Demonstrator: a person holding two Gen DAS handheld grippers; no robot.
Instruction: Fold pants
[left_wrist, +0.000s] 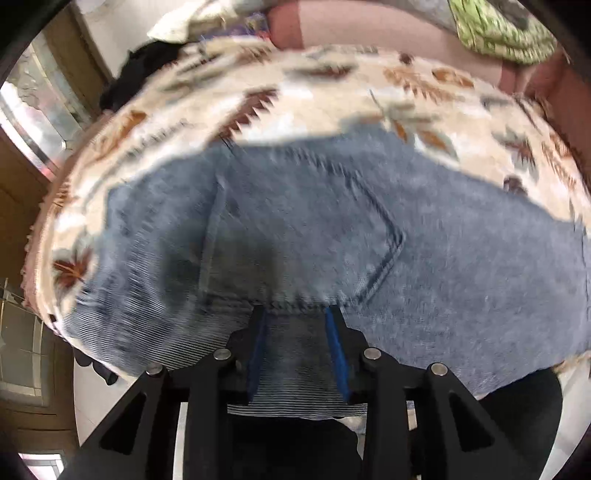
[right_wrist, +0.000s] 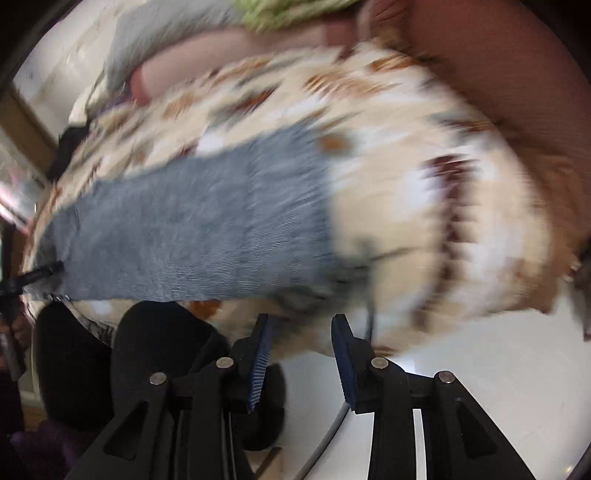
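Nearest in the left wrist view, the left gripper (left_wrist: 297, 350) stands with its blue pads apart, the near edge of the denim pants (left_wrist: 295, 229) lying between them but not visibly pinched. In the right wrist view the right gripper (right_wrist: 303, 354) is likewise spread, with nothing between its fingers, off the near edge of the patterned blanket (right_wrist: 424, 206). Beyond them the pants lie flat on that blanket as a long, already doubled band, a back pocket (left_wrist: 376, 236) facing up. The denim looks thick and fairly heavy, soft enough to bend yet stiff enough to hold a crease; a seamed edge or hem probably gives the surest hold. Farther off lies a green printed cloth (left_wrist: 495, 33).
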